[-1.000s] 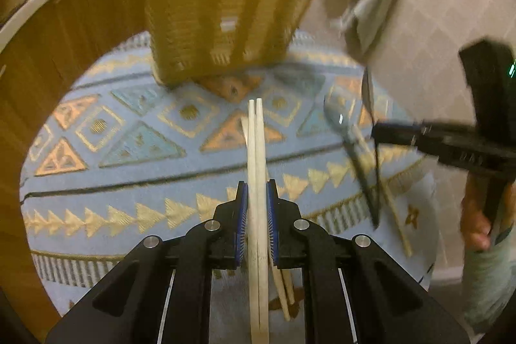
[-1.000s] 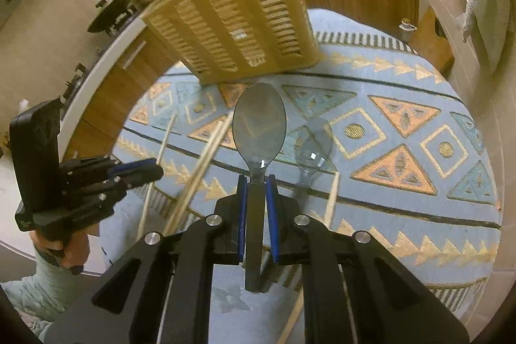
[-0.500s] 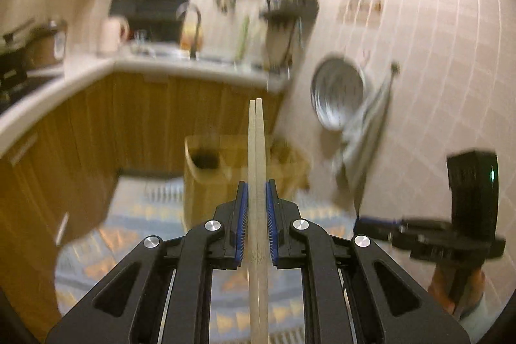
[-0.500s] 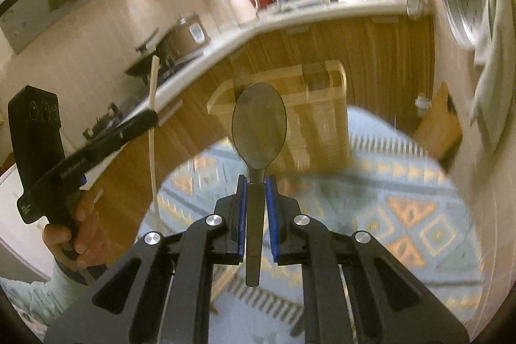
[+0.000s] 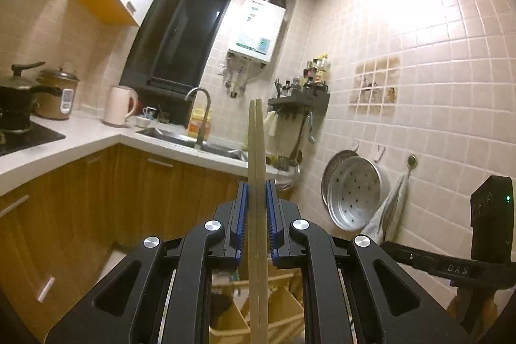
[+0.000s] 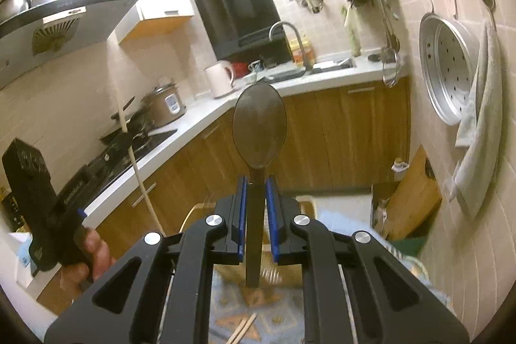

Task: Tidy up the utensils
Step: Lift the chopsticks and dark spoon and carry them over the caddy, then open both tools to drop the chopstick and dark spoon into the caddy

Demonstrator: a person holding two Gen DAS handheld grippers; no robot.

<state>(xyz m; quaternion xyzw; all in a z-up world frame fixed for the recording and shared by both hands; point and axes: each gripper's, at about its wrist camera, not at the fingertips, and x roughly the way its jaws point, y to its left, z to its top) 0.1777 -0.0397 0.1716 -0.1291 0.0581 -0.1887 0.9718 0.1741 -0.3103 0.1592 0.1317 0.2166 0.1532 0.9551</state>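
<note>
Left wrist view: left gripper [image 5: 257, 226] is clamped on a pair of chopsticks [image 5: 257, 150], pale wood, two sticks pressed flat side by side. They run straight up between the blue pads [image 5: 242, 215], tips well ahead of the claw, tail ends passing back under it. Below and behind the claw sits the wooden organizer [image 5: 283, 308], yellowish, divided into compartments, with loose sticks lying across it. Off to the claw's right is the right gripper's body [image 5: 483, 234], seen side-on. Ahead: sink faucet [image 5: 201, 118], steamer tray [image 5: 354, 192] hung on the tile wall.

Versus 1 s ago: the camera then looked down at the patterned rug with the organizer ahead; now it is tipped up at the kitchen wall and the organizer is beneath the claw. Grip on the sticks is unchanged.

Right wrist view: right gripper [image 6: 256, 224] pinches a spoon [image 6: 259, 131] by its handle, dark grey, oval bowl up and facing the camera, just ahead of the fingertips; the handle end hangs below the pads. The organizer [image 6: 193, 211] is partly hidden right behind the claw. To the claw's left, the left gripper [image 6: 127, 139] holds the chopsticks [image 6: 135, 160] upright. Rug [image 6: 283, 318] below, two more chopsticks [image 6: 243, 329] lying on it.

Versus 1 s ago: the view has also risen from rug to counter level; the spoon is held the same.
</note>
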